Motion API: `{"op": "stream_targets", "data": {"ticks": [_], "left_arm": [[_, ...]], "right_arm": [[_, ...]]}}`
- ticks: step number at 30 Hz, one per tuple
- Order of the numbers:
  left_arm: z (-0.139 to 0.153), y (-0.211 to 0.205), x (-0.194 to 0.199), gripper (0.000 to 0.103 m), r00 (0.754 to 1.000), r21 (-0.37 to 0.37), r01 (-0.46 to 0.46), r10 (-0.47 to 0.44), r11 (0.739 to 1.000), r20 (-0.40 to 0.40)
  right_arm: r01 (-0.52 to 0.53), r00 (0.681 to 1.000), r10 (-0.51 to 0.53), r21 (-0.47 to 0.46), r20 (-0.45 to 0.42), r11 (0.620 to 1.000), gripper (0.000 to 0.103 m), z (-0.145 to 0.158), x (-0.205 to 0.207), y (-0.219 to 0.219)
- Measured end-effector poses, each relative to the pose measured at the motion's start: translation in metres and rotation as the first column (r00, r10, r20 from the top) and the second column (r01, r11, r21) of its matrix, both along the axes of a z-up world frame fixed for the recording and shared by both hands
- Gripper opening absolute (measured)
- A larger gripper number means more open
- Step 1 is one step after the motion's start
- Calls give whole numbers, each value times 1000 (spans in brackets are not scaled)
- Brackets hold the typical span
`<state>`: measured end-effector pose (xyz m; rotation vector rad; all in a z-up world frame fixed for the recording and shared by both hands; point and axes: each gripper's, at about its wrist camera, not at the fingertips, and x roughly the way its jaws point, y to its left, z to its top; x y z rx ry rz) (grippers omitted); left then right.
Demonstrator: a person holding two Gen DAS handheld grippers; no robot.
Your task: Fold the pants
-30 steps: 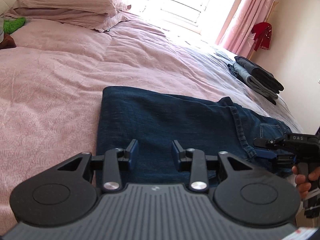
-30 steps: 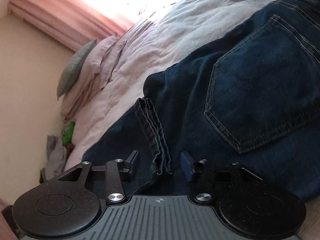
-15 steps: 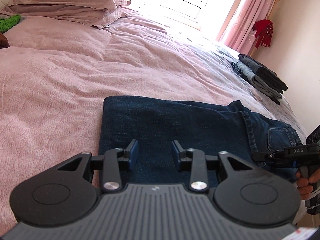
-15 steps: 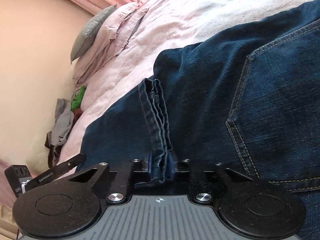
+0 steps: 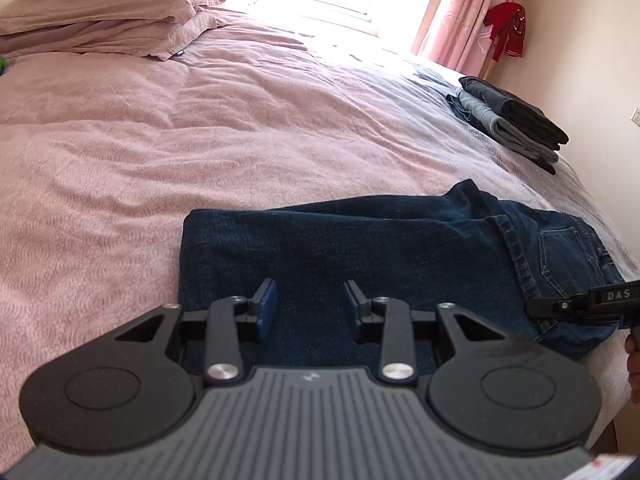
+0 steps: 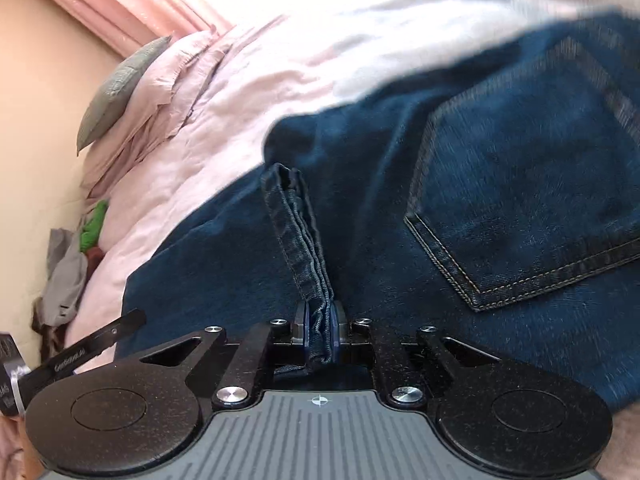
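Dark blue jeans (image 5: 360,248) lie folded lengthwise on the pink bed cover, folded end to the left and back pocket (image 5: 568,252) to the right. My left gripper (image 5: 310,308) is open, hovering over the near edge of the legs with nothing between its fingers. In the right wrist view my right gripper (image 6: 320,330) is shut on a bunched strip of hem edges of the jeans (image 6: 298,232), close to the back pocket (image 6: 520,208). The right gripper's body (image 5: 584,302) shows at the right edge of the left wrist view, over the jeans' near right end.
A stack of folded dark and grey pants (image 5: 512,122) sits at the bed's far right by the wall. Pillows (image 5: 100,20) lie at the head. A red cloth (image 5: 508,28) hangs beside the pink curtain. Clothes (image 6: 68,264) are heaped off the bed's far side.
My right gripper closed on the bunched hem edges, which stood between open fingers a second ago. The left gripper stayed open while its view shifted a little across the jeans.
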<state>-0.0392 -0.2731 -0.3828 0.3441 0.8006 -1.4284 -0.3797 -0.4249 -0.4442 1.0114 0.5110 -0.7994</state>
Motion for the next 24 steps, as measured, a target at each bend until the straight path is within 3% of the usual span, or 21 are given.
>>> {"op": "stream_targets", "data": {"ticks": [6, 9, 12, 14, 17, 19, 20, 24], "left_arm": [[12, -3, 18, 31, 999, -29, -49, 49, 998, 18], [19, -6, 28, 30, 995, -49, -77, 80, 996, 55], [21, -15, 35, 29, 993, -57, -91, 94, 994, 72], [19, -23, 38, 29, 993, -56, -87, 91, 995, 74], [4, -40, 38, 26, 993, -28, -78, 80, 997, 88], [-9, -52, 36, 26, 992, -5, -62, 62, 998, 108], [-16, -58, 35, 26, 991, 5, -60, 59, 998, 120], [-22, -64, 39, 26, 991, 28, -77, 74, 997, 112]], "right_arm": [[-65, 982, 48, -90, -182, 994, 16, 9, 16, 4], [-80, 949, -19, -300, -314, 951, 18, 35, 31, 12], [-152, 964, 39, -426, -263, 892, 18, 45, 47, 10], [-204, 966, 104, -449, -237, 870, 18, 40, 64, 2], [-270, 945, 131, -488, -299, 830, 18, 24, 85, -7], [-299, 919, 129, -442, -374, 846, 12, 2, 97, -17], [-293, 915, 121, -429, -385, 854, 3, -6, 96, -20], [-218, 945, 92, -397, -314, 891, 0, -10, 76, -29]]}}
